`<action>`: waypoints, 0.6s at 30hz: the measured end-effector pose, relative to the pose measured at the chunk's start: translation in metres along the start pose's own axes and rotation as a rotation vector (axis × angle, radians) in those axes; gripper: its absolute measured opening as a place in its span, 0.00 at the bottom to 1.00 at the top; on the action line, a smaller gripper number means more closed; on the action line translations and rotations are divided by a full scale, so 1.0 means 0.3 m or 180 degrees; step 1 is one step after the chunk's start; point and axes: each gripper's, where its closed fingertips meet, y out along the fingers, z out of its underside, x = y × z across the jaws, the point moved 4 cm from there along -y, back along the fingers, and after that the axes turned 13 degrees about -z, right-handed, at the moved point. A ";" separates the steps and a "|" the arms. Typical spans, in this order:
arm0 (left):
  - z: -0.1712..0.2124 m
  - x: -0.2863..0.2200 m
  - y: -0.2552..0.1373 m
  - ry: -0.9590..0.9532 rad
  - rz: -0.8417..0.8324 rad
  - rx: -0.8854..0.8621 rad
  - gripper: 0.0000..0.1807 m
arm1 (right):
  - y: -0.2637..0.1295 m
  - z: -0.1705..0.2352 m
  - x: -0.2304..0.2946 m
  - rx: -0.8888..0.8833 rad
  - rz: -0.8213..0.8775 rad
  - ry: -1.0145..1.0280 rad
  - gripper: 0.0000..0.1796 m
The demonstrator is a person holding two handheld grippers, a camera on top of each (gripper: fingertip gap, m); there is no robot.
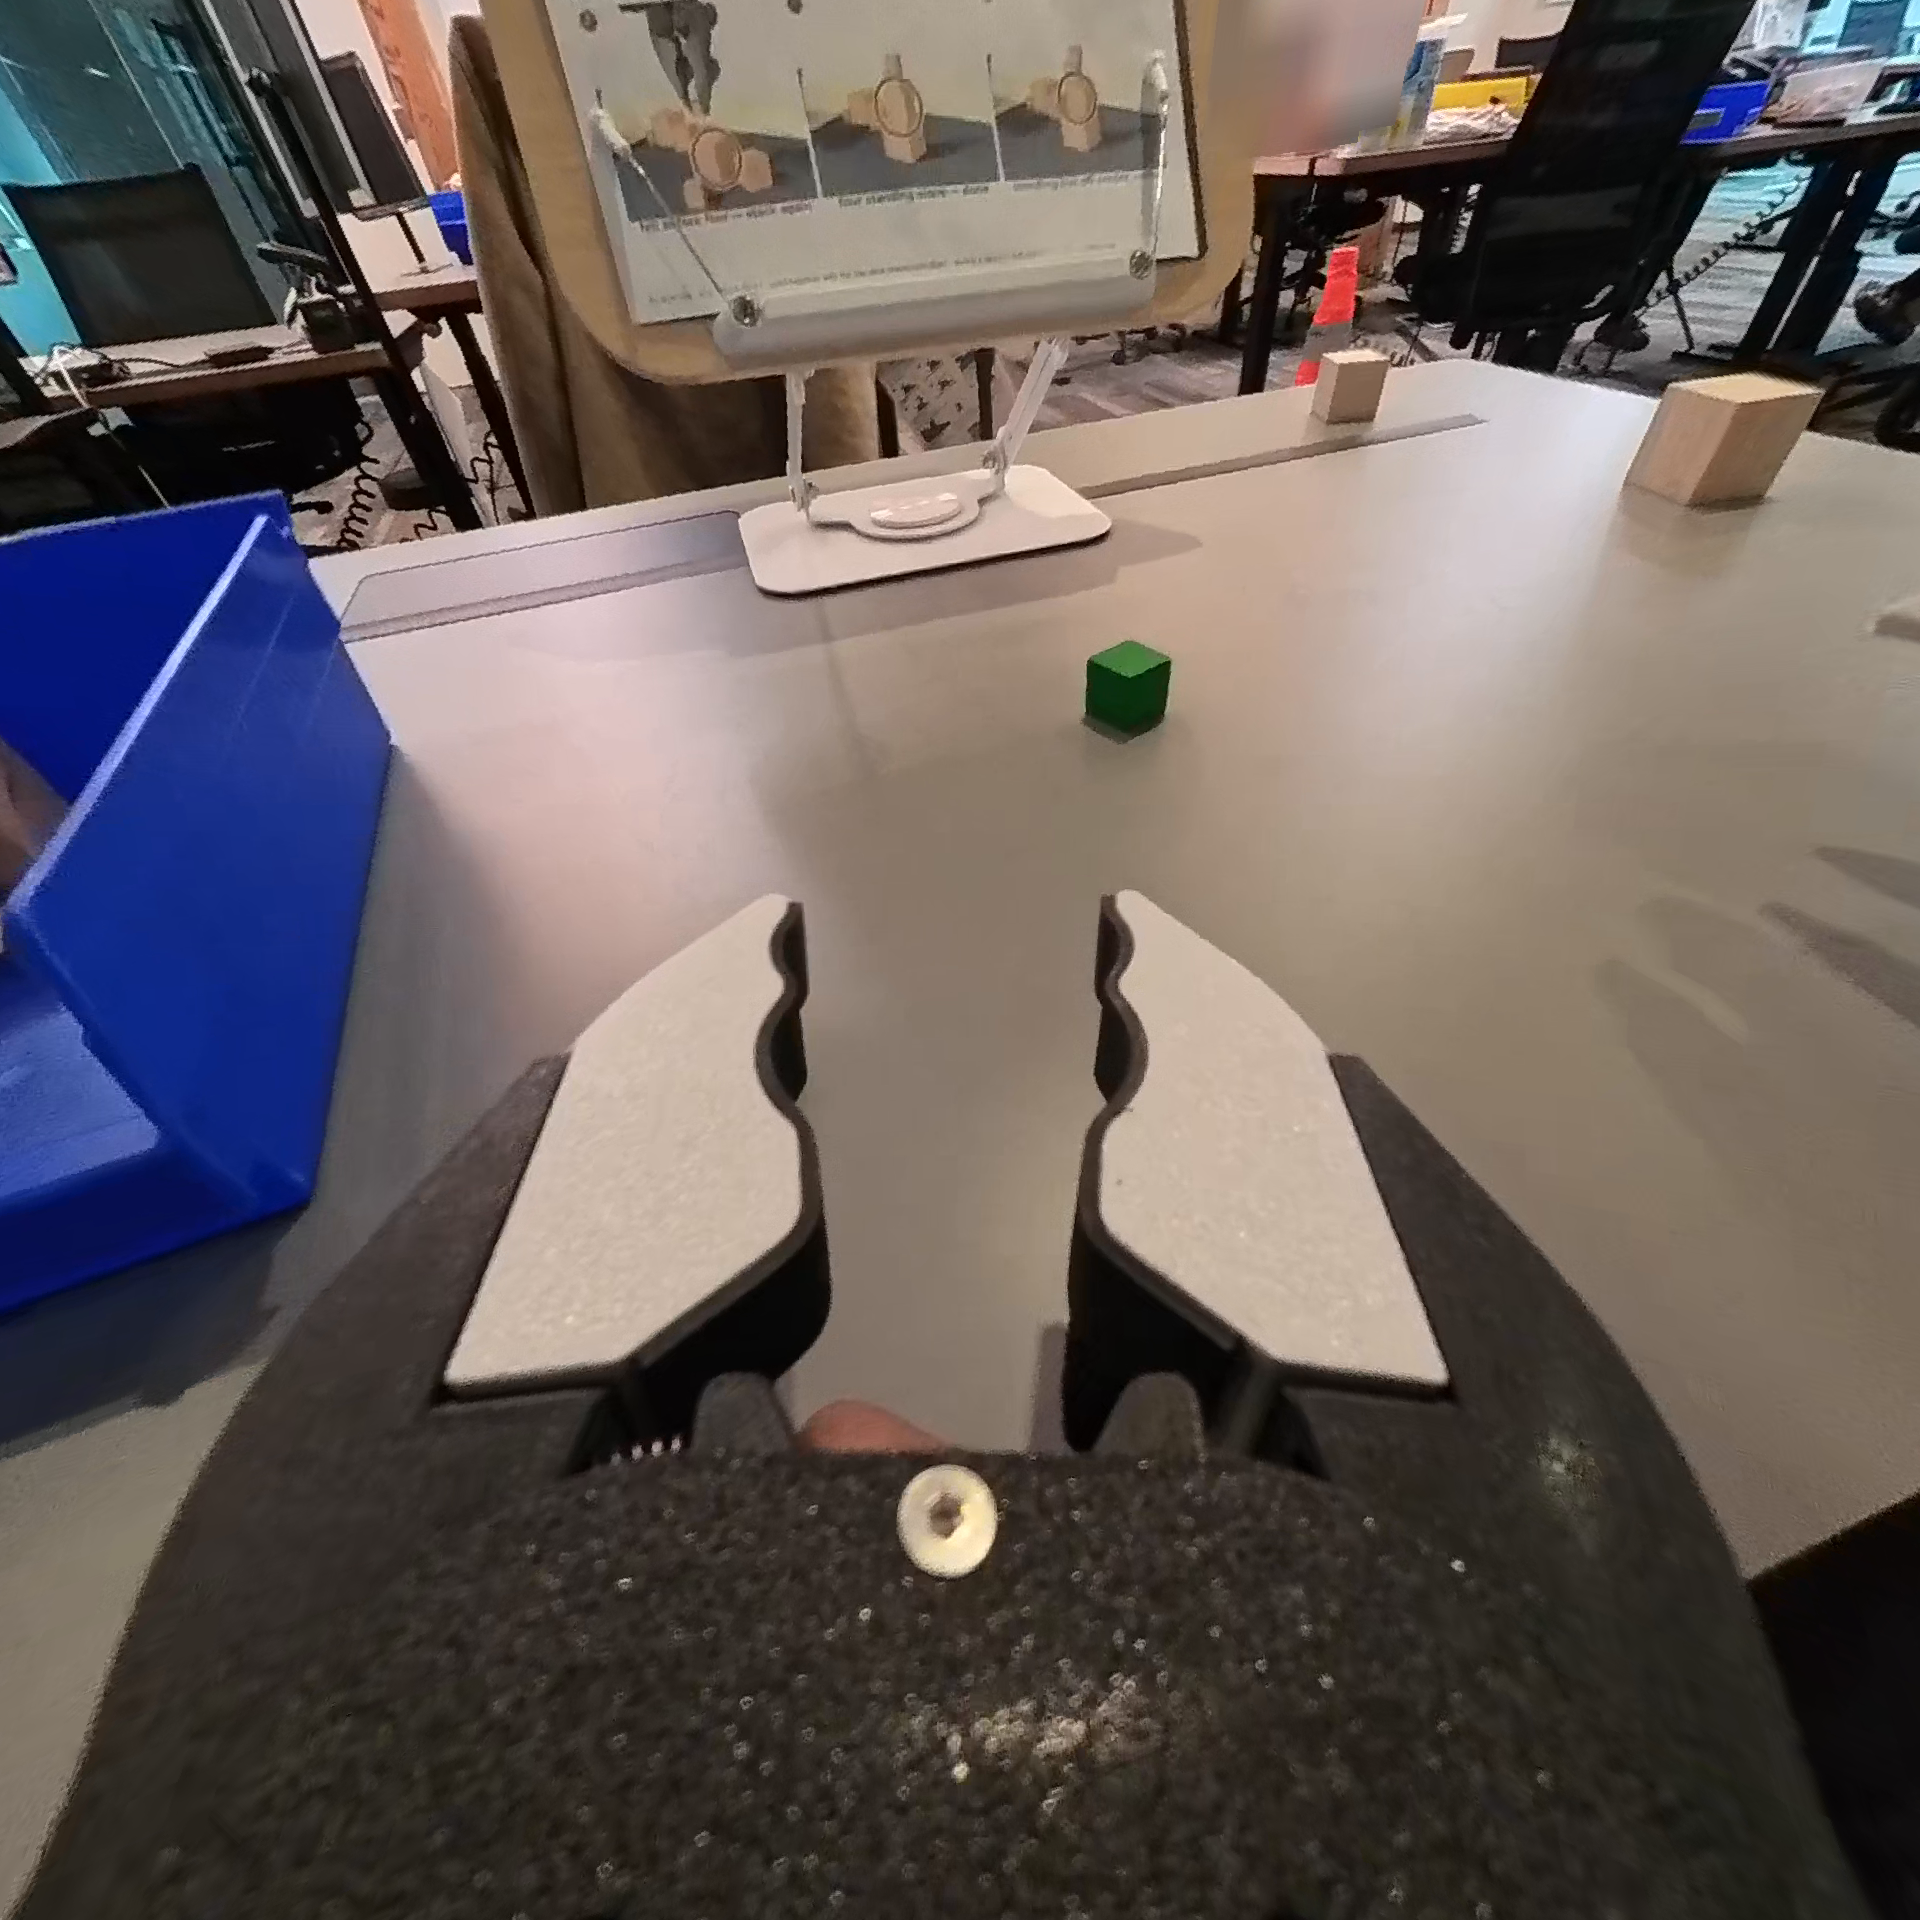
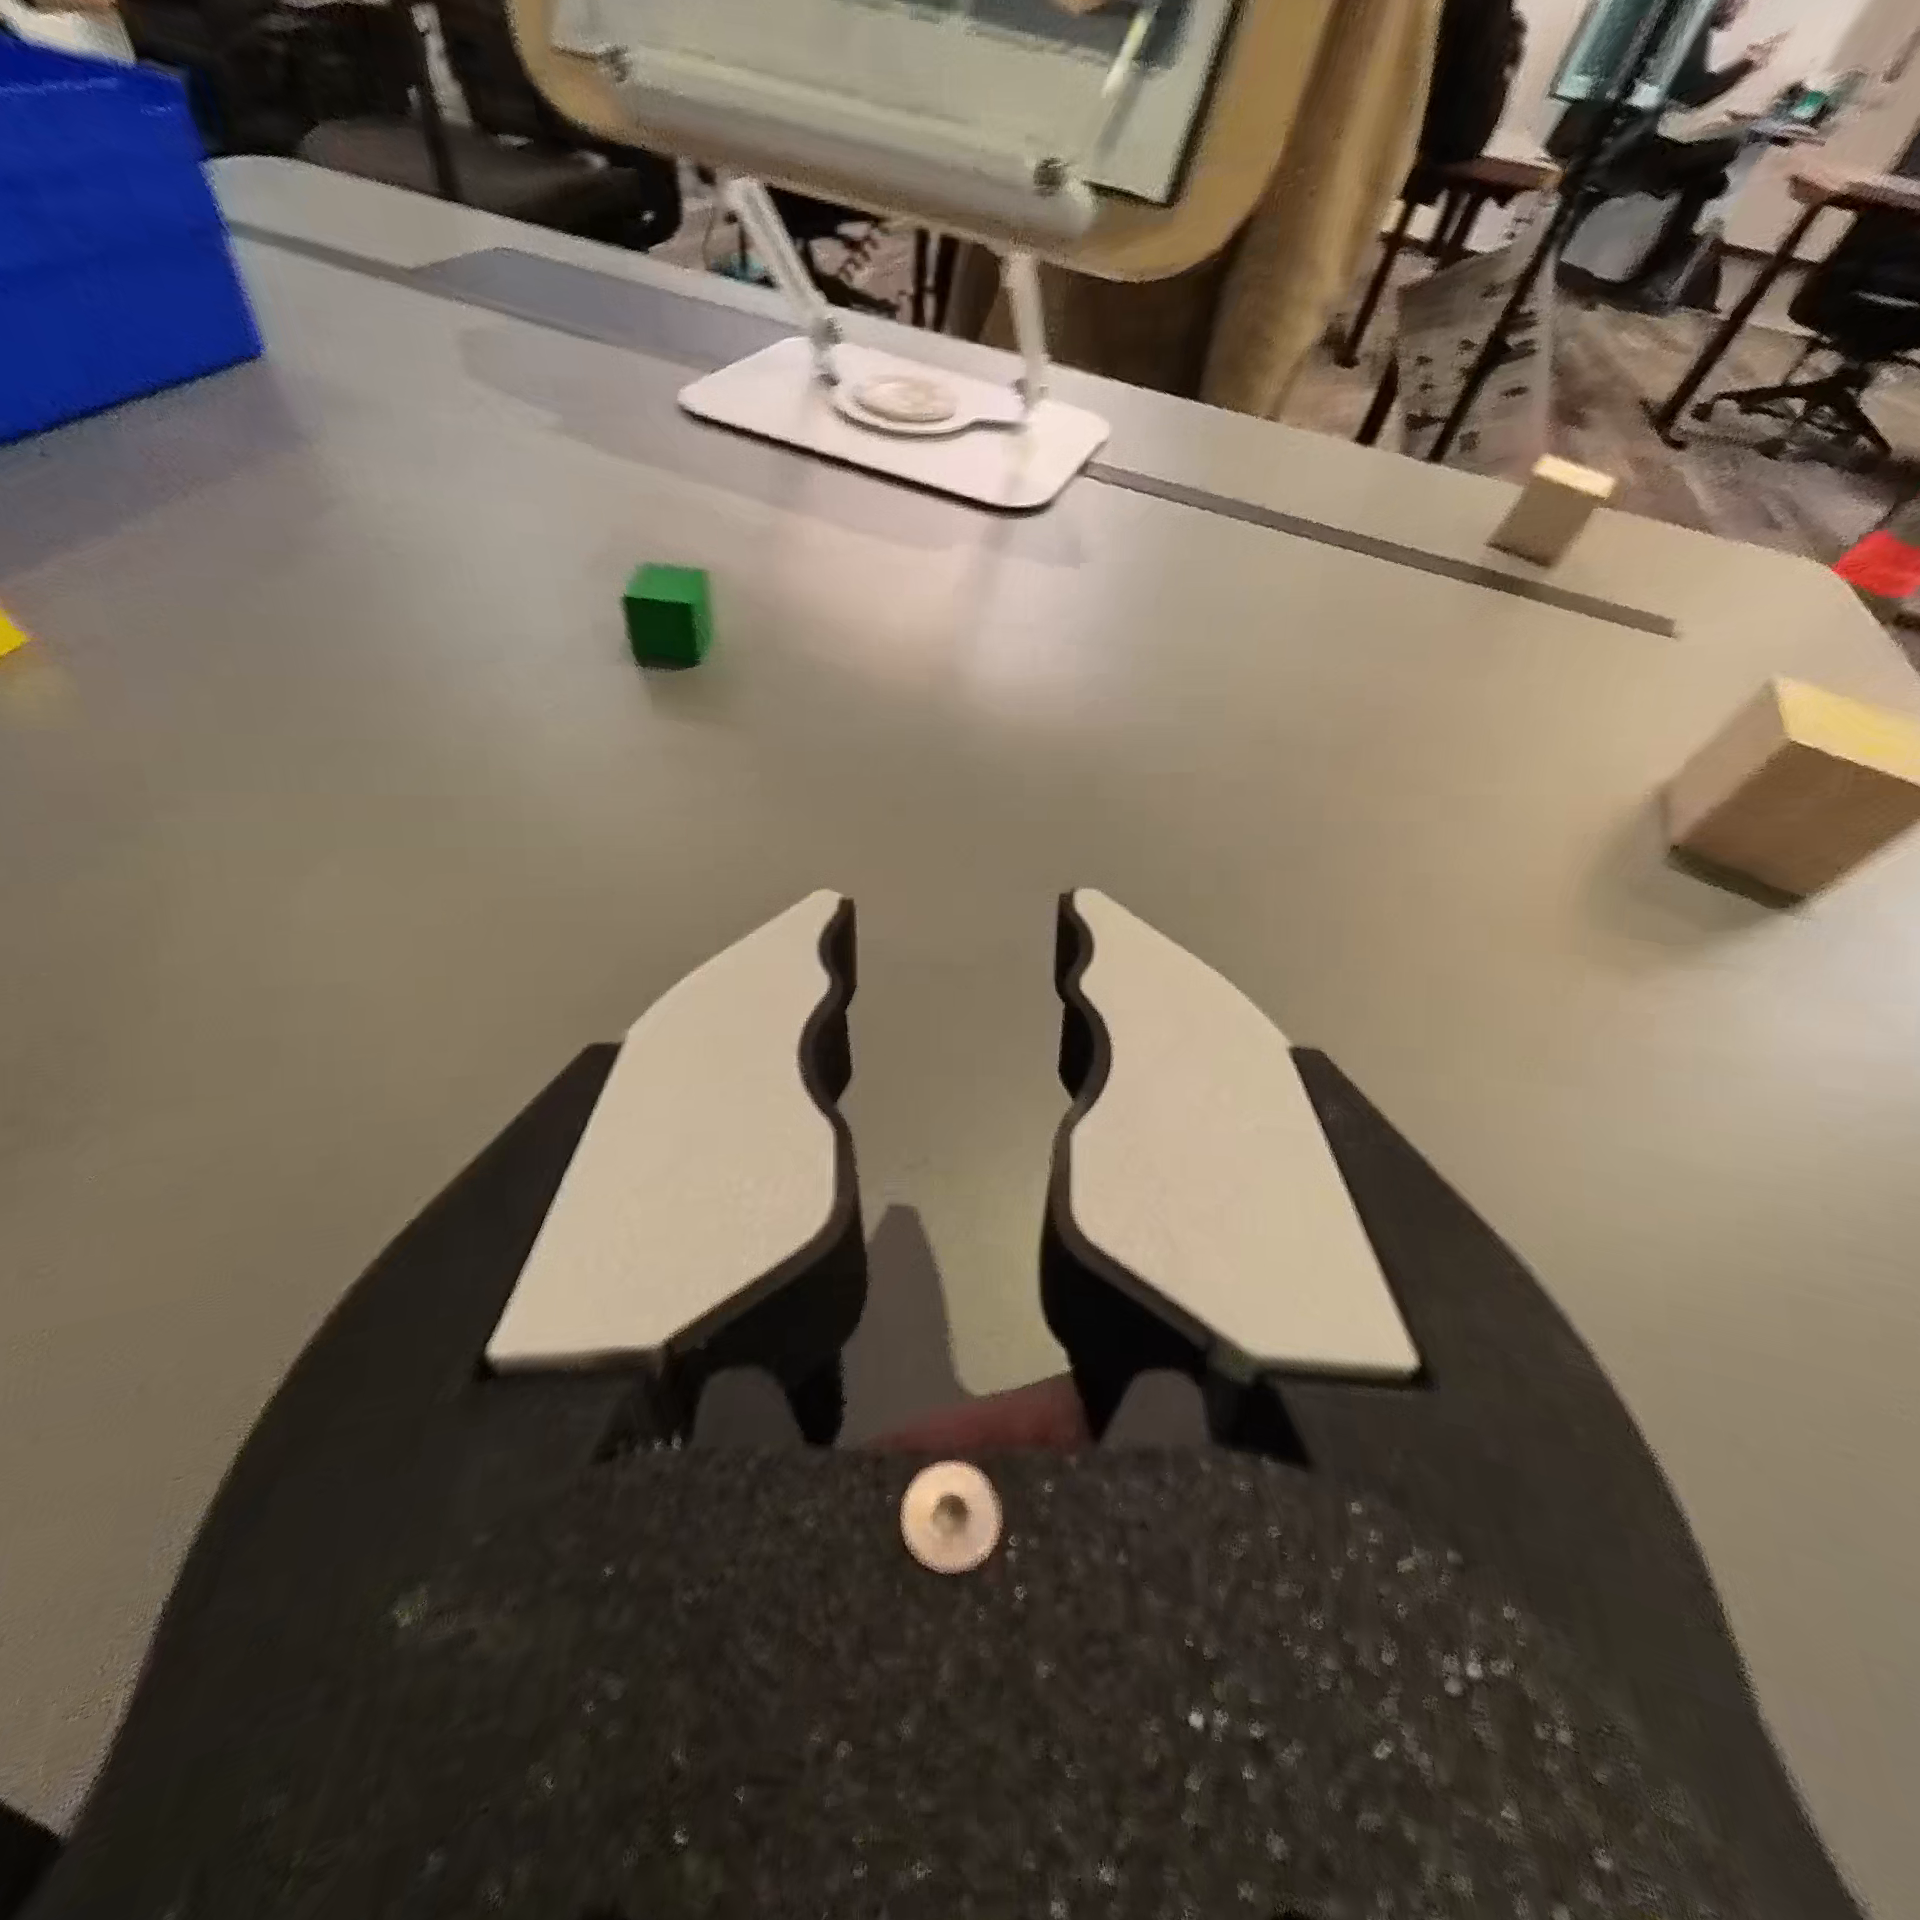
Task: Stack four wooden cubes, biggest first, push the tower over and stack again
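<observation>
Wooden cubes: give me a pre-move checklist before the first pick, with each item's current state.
1. Left gripper open and holding nothing: ok.
2. Right gripper open and holding nothing: ok.
3. Biggest wooden cube resting free on the table, nothing on it: ok.
4. Smaller wooden cube and green cube standing apart: ok.
5. All four cubes in sight: not ok, only three clearly show.
6. Bare table between the right gripper and the biggest cube: ok.

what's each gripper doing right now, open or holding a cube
left gripper: open, holding nothing
right gripper: open, holding nothing
</observation>
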 end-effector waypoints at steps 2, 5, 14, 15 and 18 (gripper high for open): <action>-0.011 -0.010 -0.004 0.0018 0.0020 -0.0040 0.29 | -0.026 0.006 -0.048 -0.0021 0.0091 0.0160 0.20; -0.025 -0.028 -0.004 0.0031 0.0072 -0.0086 0.29 | -0.062 0.028 -0.111 -0.0040 0.0244 0.0309 0.20; -0.036 -0.066 0.022 0.0048 0.0188 -0.0090 0.30 | -0.173 0.049 -0.226 -0.0089 0.0696 0.0373 0.21; -0.036 -0.071 0.026 0.0052 0.0204 -0.0083 0.30 | -0.185 0.051 -0.238 -0.0081 0.0743 0.0375 0.21; -0.036 -0.086 0.035 0.0062 0.0256 -0.0071 0.30 | -0.220 0.058 -0.269 -0.0095 0.0846 0.0412 0.21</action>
